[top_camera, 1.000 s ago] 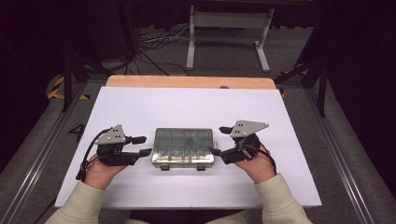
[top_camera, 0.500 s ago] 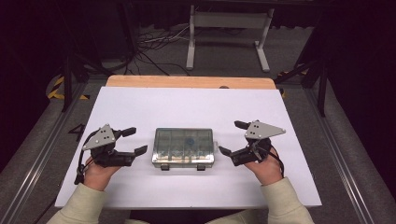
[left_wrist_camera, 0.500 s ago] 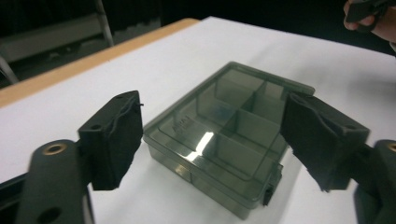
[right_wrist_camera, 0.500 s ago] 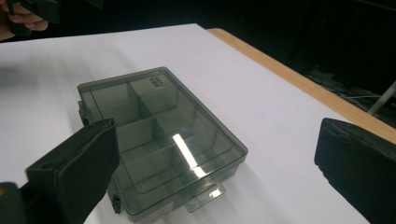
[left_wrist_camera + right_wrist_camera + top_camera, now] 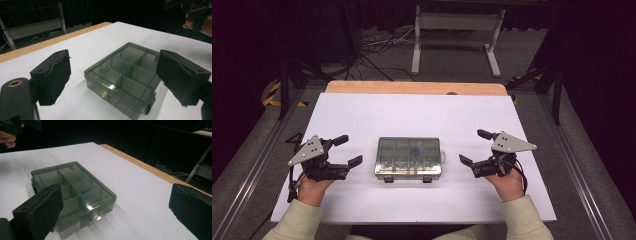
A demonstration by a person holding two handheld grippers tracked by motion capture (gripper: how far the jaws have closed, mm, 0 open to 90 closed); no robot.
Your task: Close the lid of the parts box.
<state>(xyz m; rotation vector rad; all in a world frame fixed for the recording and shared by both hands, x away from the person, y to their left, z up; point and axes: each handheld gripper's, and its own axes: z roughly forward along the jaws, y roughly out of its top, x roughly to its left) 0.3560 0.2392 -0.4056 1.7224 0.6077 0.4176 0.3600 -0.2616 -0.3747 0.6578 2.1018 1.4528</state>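
- A compartment box point(image 5: 408, 158) of smoky, see-through grey plastic is lying flat on the white bench point(image 5: 412, 112), near the middle of the sheet and towards the person's edge.
- The box is showing as a low rectangle with rounded corners, its long side running across the bench as the high view gives it.
- Its lid is sitting closed and level; inner dividers are showing through it and are splitting the inside into several cells of unequal size.
- Two small latches are sitting on the long wall that is facing the person; in the right tool's view one of them point(image 5: 95, 218) is catching light.
- A label point(image 5: 72, 166) with dark print is showing through the lid near one corner in the right tool's view; the print is too small to read.
- Something small and blue is showing inside one central cell; what it is cannot be told.
- The left tool point(image 5: 344, 150) is standing beside the box's left end, apart from it, with its jaws spread wide after just having been opening; nothing is sitting between them.
- The right tool point(image 5: 473, 148) is standing off the box's right end, well clear, jaws likewise spread wide after opening, gripping nothing.
- Each tool's own view is framing the box between two black padded jaws, with no pad touching it.
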